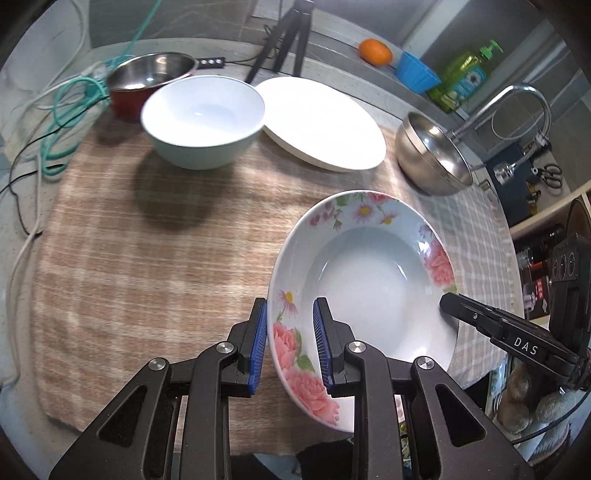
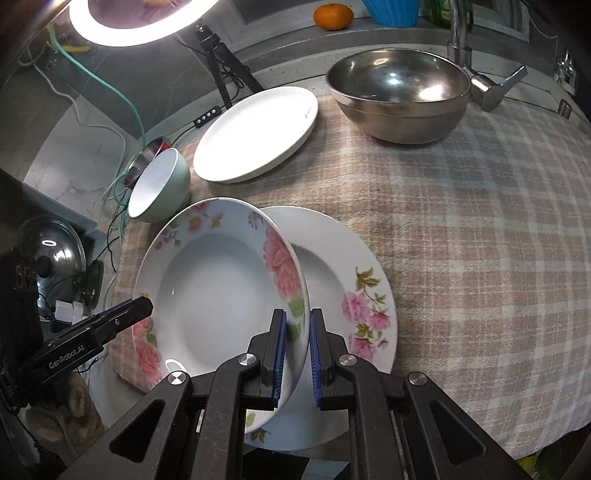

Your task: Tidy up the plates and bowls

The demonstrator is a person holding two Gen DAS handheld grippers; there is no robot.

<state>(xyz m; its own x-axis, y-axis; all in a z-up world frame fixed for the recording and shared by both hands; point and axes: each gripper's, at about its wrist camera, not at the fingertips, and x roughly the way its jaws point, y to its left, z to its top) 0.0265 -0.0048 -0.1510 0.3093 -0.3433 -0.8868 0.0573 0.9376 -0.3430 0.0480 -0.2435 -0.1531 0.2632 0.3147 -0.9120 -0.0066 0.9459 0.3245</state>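
Both grippers hold one deep floral plate [image 1: 369, 280] [image 2: 214, 288] by opposite sides of its rim, tilted above the plaid cloth [image 1: 147, 258]. My left gripper [image 1: 290, 332] is shut on the rim's near left side. My right gripper [image 2: 297, 332] is shut on the right side. A second floral plate [image 2: 351, 280] lies on the cloth, partly under the held one. Further back stand a pale green bowl [image 1: 203, 118] [image 2: 159, 184], a flat white plate [image 1: 321, 118] [image 2: 258, 133] and a steel bowl [image 1: 428, 155] [image 2: 399, 92].
A red pot [image 1: 147, 77] sits behind the green bowl among cables [image 1: 66, 107]. A tripod [image 1: 291, 33] stands at the back, under a ring light [image 2: 140, 22]. On the ledge are an orange [image 2: 332, 16], a blue cup [image 1: 415, 72] and a soap bottle [image 1: 465, 77]. A faucet [image 1: 517, 103] is at the right.
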